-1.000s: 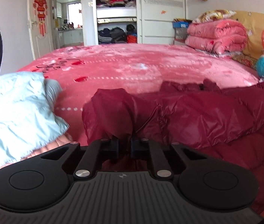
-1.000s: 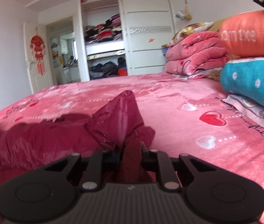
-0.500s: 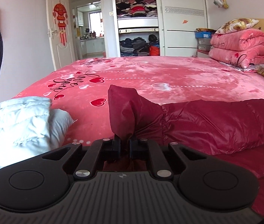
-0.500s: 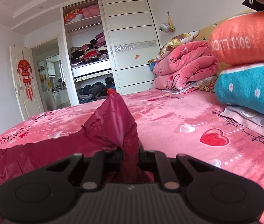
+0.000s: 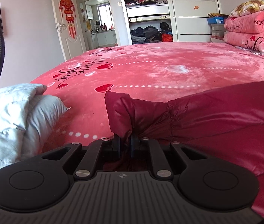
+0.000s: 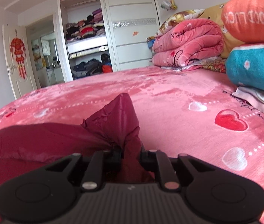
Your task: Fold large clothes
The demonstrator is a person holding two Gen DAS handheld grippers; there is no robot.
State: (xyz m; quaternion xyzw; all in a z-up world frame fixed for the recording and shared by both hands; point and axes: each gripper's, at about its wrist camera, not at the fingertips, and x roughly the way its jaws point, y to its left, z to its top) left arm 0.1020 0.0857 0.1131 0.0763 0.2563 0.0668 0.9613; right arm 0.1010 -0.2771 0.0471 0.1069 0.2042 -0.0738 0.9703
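Maroon jacket (image 5: 216, 112) pinched in both tools, orange pillow (image 6: 251, 16) (reads "GOOD LUCK")

A bedroom in a private home. A bed (image 5: 169, 69) under a pink plush blanket printed with red hearts fills the middle of both views. Behind it, a white built-in wardrobe (image 5: 147, 13) stands open, its shelves stacked with folded clothes. Folded pink quilts (image 6: 188, 41) and pillows are piled at the bed's head. A red knotted ornament (image 5: 67, 13) hangs on a white panelled door; the doorway beside it opens onto a kitchen (image 5: 102, 31) with cabinets and a window.
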